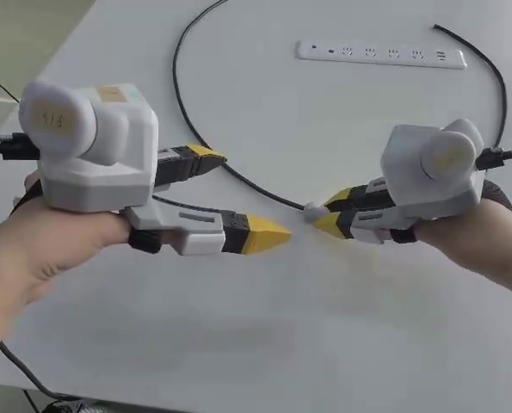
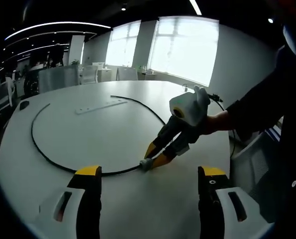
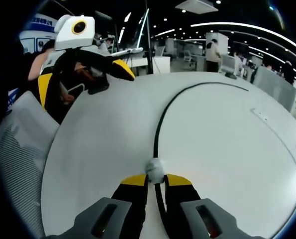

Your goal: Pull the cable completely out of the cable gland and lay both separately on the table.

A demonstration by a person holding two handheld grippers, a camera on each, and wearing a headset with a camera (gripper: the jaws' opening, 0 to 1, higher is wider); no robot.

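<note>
- No text, brand or number can be read with certainty.
- Left gripper (image 1: 251, 195): a tan sticker (image 1: 111, 93) on its top, with faint yellowish marks beside it. Both are too blurred to read.
- Sign (image 3: 41, 21): a blue band with white characters, seen in the right gripper view. The characters are too small to make out.
- Power strip (image 1: 380, 54): small dark marks by the sockets, not legible.
</note>
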